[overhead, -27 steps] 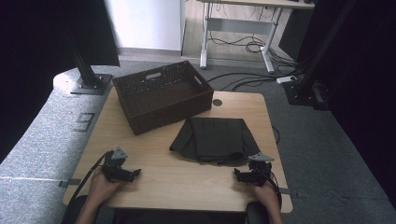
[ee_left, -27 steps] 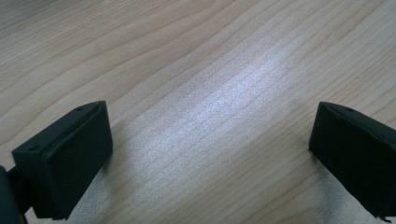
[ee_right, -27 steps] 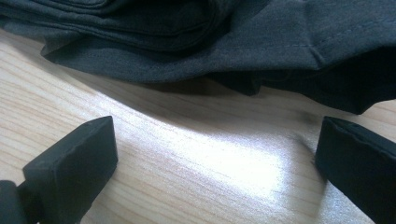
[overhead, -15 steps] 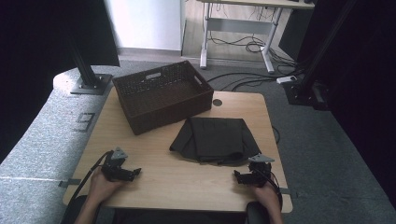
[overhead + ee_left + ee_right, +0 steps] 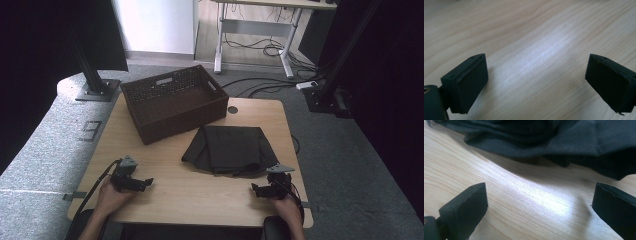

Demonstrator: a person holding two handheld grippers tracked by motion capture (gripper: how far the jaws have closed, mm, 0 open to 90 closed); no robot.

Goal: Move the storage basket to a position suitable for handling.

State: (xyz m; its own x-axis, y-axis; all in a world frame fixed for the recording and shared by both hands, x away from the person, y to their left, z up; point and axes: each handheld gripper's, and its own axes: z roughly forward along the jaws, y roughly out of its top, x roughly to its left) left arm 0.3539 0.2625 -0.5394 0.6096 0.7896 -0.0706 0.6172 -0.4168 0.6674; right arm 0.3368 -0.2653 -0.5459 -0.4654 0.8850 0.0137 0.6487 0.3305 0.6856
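Worktop (image 5: 200,195) of pale, straight-grained wood with rounded corners stands on grey, speckled carpet (image 5: 45,145), seen from above the person's side. Beyond its far edge a white-legged desk (image 5: 250,35) rises over a tangle of loose cables, and black stands flank the scene left and right against dark surroundings. A dark brown, rectangular woven basket (image 5: 172,102) with cut-out handles sits at the far left of the worktop, turned at a slight angle. Just beside its near right corner lies a folded dark grey cloth garment (image 5: 227,149), soft and creased, flat on the wood near the middle right. A small round grommet hole (image 5: 232,109) marks the worktop just behind the garment. The left tool (image 5: 145,183) rests near the front left edge in the person's hand, well apart from the garment; in the left gripper view its black, blocky jaws stand wide apart over bare wood with nothing between them. The right tool (image 5: 255,189) sits at the front right, near the garment's near edge; in the right gripper view its jaws likewise gape wide, empty, with the garment's rumpled hem (image 5: 544,147) lying just ahead on the glossy wood.
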